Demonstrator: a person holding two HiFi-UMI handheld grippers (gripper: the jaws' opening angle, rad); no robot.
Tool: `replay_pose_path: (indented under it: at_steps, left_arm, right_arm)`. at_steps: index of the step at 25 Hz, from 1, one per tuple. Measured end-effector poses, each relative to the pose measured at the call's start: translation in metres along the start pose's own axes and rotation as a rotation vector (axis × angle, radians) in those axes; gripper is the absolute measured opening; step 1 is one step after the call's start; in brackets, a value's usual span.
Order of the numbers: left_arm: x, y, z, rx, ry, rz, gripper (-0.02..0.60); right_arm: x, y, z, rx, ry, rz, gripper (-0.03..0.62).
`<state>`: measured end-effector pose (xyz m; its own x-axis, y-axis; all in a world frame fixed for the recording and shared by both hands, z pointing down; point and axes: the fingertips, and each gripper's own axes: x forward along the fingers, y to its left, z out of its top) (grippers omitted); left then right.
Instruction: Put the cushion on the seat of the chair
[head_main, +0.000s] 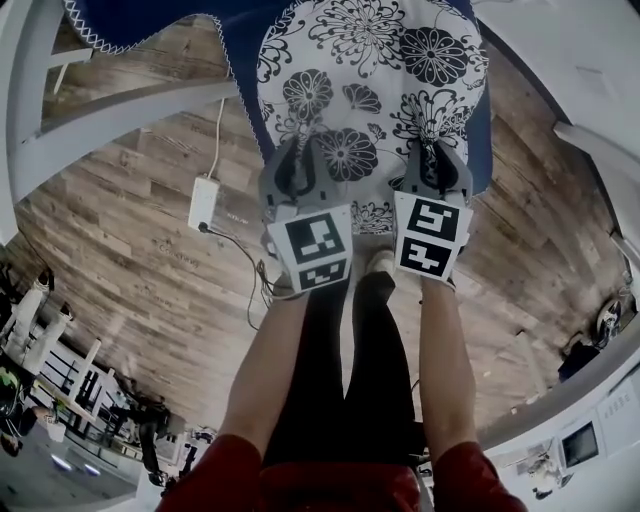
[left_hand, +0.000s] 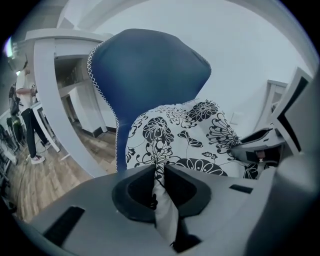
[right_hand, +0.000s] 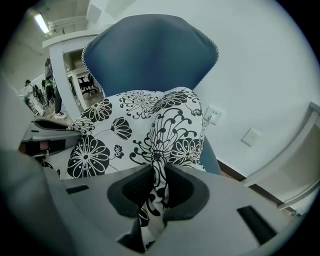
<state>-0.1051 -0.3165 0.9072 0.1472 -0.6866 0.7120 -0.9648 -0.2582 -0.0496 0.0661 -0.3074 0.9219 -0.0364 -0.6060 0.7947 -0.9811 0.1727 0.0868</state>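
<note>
Left gripper (head_main: 298, 150) and right gripper (head_main: 436, 155) — both clamped tight on the flowered cushion (head_main: 370, 60) edge. Blue chair (head_main: 150, 20) beneath it, upper frame.

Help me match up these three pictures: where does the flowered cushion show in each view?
Head view: cushion at top centre, running off the top edge.
Left gripper view: cushion at centre-right, its edge pinched by the left gripper.
Right gripper view: cushion at centre-left, its edge pinched by the right gripper.
Shared landmark: the blue chair behind the cushion.
</note>
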Motion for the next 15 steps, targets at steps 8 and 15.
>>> replay_pose_path:
  at_steps: [8,15]
  left_arm:
    - [-0.009,0.005,0.001,-0.008,-0.020,0.019,0.125]
    - [-0.019,0.014,0.013,-0.022,-0.023,0.026,0.241]
  right_arm:
    - [-0.005,-0.021,-0.003,0.044,-0.013,-0.066,0.210]
    - [-0.021,-0.026,0.015,0.086,-0.065,-0.047,0.210]
